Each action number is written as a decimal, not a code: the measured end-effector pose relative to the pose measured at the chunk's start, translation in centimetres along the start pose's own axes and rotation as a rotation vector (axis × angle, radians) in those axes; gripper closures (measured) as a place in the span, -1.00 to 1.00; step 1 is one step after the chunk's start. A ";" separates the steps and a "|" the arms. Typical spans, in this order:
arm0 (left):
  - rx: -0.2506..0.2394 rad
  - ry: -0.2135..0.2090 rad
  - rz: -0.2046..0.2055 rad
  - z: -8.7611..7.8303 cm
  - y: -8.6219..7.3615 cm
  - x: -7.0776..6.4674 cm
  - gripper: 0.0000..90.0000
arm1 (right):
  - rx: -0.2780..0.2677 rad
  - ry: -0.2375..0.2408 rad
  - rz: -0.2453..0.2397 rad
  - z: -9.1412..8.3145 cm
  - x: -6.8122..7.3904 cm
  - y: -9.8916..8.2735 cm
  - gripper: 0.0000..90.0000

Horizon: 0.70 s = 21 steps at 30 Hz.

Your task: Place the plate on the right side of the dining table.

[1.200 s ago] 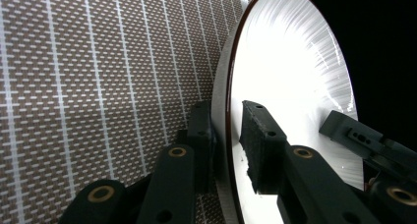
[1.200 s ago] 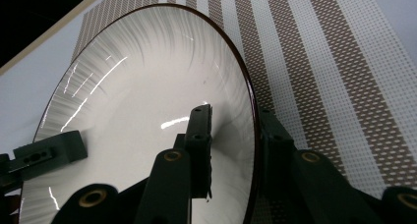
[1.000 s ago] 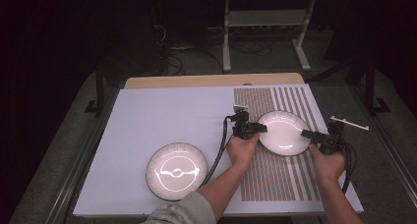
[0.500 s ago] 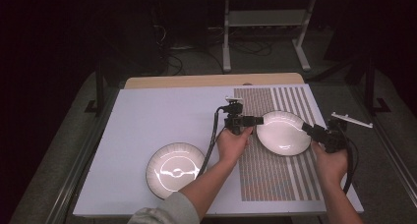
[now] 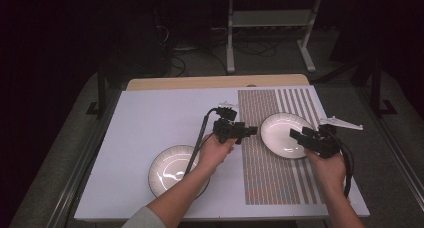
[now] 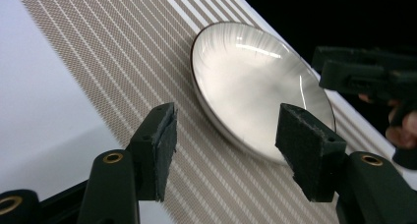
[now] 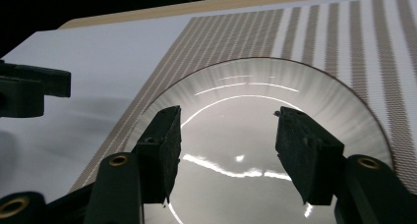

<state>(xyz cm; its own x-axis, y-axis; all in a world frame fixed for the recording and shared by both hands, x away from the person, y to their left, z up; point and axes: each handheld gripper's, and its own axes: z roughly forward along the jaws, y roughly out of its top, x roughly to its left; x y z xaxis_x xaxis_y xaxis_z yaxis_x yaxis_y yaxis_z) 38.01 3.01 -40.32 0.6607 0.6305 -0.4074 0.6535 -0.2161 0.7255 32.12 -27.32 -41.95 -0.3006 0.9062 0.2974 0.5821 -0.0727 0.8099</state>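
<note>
High view: right plate (image 5: 285,134) on striped mat (image 5: 272,153), near table's right edge
Left gripper (image 5: 251,131): jaws wide apart, empty
Right gripper (image 5: 295,135): jaws wide apart, empty, over plate rim

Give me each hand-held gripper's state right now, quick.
Left hand-held gripper: open, holding nothing, just left of the plate on the striped mat.
Right hand-held gripper: open, empty, jaws over that plate's right part.

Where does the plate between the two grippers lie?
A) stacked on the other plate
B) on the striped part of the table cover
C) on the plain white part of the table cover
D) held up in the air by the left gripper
B: in the high view the plate rests on the striped part, between the open left gripper and the open right gripper.
</note>
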 end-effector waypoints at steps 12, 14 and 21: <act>-0.033 0.005 0.133 -4.5 -1.6 0.9 -0.21 | -0.009 0.122 -0.125 0.6 2.1 -0.2 -0.29; -0.040 -0.003 0.136 -5.2 -2.0 1.5 -0.23 | -0.012 0.139 -0.142 0.8 2.5 -0.3 -0.33; -0.087 -0.040 0.139 -8.2 -3.2 3.4 -0.35 | -0.023 0.193 -0.239 1.1 3.9 -0.5 -0.44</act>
<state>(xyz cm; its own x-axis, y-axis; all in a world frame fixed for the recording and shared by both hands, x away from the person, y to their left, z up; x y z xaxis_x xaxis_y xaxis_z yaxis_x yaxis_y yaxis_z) 35.12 12.00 -39.50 0.7577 0.5685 -0.3205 0.5216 -0.2324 0.8209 31.50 -23.27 -41.78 -0.5659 0.8033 0.1859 0.4614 0.1217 0.8788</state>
